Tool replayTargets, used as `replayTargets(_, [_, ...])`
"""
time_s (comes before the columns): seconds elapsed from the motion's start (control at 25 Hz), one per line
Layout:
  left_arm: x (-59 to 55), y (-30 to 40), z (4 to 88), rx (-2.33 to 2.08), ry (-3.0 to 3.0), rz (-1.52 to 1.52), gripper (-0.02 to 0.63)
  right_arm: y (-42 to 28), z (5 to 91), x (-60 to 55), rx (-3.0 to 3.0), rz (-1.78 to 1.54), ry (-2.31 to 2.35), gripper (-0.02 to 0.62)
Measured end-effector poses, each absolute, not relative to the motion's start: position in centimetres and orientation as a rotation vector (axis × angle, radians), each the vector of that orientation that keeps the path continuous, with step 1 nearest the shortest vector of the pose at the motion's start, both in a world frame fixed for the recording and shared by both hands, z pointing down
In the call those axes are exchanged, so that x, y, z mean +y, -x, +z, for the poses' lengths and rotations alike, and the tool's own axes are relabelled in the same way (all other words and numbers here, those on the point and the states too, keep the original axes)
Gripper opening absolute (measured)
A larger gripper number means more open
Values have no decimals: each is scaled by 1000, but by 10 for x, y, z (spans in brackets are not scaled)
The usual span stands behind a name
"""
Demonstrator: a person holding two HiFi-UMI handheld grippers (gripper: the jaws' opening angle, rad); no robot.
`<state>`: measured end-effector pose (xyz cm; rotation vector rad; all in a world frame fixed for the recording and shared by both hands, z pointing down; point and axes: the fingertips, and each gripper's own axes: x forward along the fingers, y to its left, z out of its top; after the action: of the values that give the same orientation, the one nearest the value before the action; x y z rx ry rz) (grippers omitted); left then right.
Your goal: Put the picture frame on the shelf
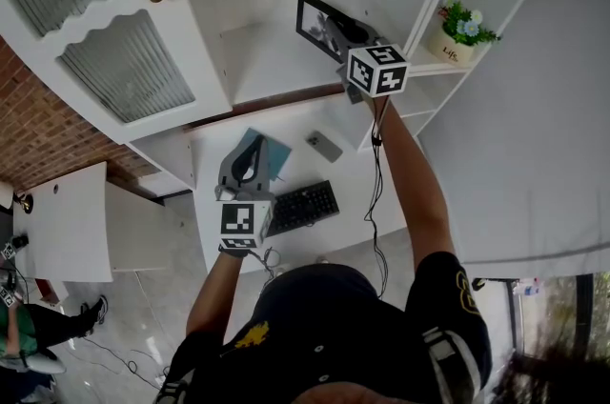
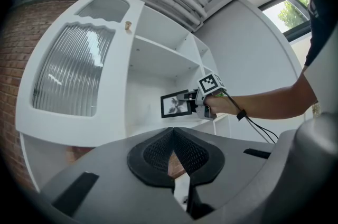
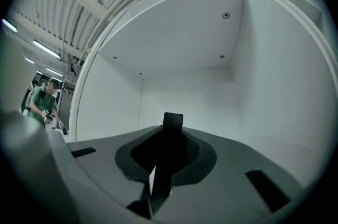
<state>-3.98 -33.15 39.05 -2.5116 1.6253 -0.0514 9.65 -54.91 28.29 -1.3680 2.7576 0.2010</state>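
A black picture frame [image 1: 317,24] with a dark print is clamped in my right gripper [image 1: 343,35], which is shut on it. It hangs inside the middle compartment of the white shelf unit [image 1: 257,59], above the compartment's floor. The left gripper view shows the frame [image 2: 176,105] upright, print facing out, with the right gripper [image 2: 196,101] at its side. Seen edge-on in the right gripper view, the frame [image 3: 172,125] stands between the jaws of the right gripper [image 3: 166,141], facing the bare white back wall. My left gripper [image 1: 246,166] hovers low over the desk, shut and holding nothing [image 2: 173,136].
A potted plant [image 1: 459,30] stands on the narrow side shelf at the right. The white desk [image 1: 286,121] carries a keyboard [image 1: 303,206], a phone [image 1: 324,146] and a teal book [image 1: 272,154]. A ribbed-glass cabinet door [image 1: 124,59] hangs open at the left. A person [image 1: 29,326] stands far left.
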Motion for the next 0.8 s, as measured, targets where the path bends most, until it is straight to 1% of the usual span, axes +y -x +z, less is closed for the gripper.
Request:
replayTargets(0.44, [-333, 44, 392, 1637, 2507, -51, 18, -83, 281, -553, 2816, 234, 1228, 29])
replayTargets(0.8, [-334, 43, 393, 1638, 2512, -49, 18, -80, 283, -555, 2827, 225, 1236, 29])
